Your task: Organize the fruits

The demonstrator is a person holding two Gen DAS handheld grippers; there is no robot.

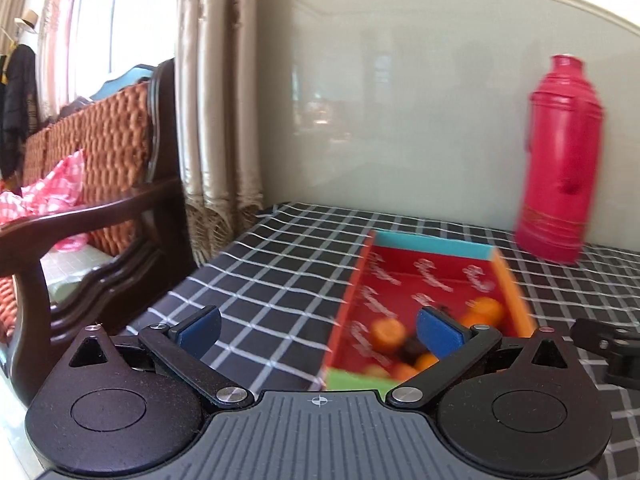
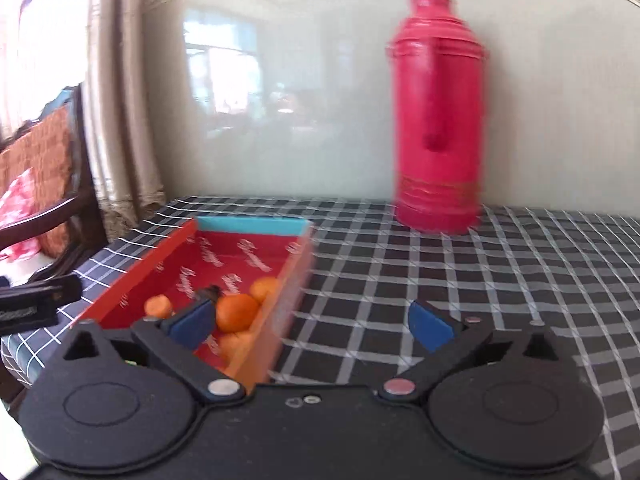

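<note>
The tablecloth (image 2: 480, 280) is black with a thin white grid. The box (image 2: 256, 226) is red inside with pale script, orange on the sides and turquoise at the far edge (one green edge near). The fruits (image 2: 237, 312) are orange. The thermos (image 2: 438, 120) is pink-red with gold bands.

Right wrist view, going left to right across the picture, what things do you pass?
Wooden chair → curtain → red box holding oranges → red thermos.
</note>
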